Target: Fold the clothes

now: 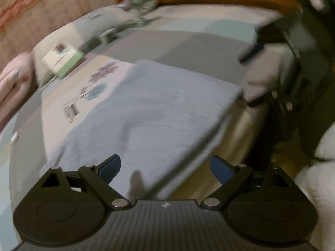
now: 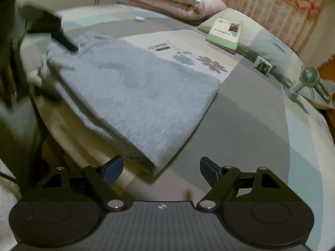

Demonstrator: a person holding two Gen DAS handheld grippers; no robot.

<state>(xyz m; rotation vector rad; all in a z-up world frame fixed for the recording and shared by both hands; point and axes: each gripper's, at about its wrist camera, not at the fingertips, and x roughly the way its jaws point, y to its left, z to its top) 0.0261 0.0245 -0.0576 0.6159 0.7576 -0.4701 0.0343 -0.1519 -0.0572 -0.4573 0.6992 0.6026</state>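
The left gripper (image 1: 165, 168) and the right gripper (image 2: 161, 168) are both standing with fingers apart, holding nothing. Between them the light blue garment (image 2: 134, 96) is lying folded flat on the bed (image 2: 240, 129), partly hanging over its edge.

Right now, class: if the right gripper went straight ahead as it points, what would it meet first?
Probably the near corner of the folded light-blue fabric garment, just ahead of the open right gripper; depth is uncertain.

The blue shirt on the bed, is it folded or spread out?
Folded. The blue shirt lies as a neat rectangle, with doubled layers showing at its near corner on the bed.
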